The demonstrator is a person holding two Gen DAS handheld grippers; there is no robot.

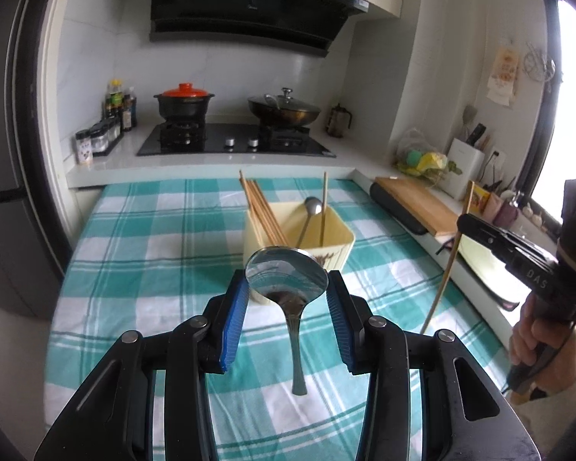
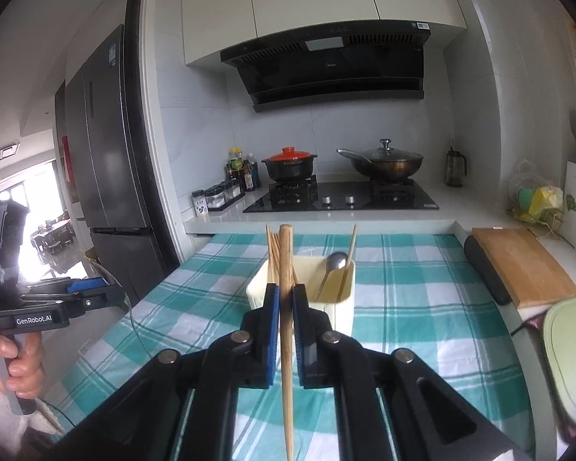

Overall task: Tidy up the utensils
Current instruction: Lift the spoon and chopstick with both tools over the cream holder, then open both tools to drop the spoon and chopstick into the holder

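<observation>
My left gripper is shut on the bowl of a metal spoon; the blue pads press its two edges and the handle hangs down toward me. Just beyond it stands a cream utensil holder on the green checked cloth, holding several wooden chopsticks and another spoon. My right gripper is shut on a single wooden chopstick, which stands nearly upright in front of the holder. Each view shows the other gripper off to the side: the right gripper and the left gripper.
A wooden cutting board lies right of the cloth. Behind, the counter carries a hob with a red-lidded pot and a lidded wok, spice jars and a white knife block. A dark fridge stands left.
</observation>
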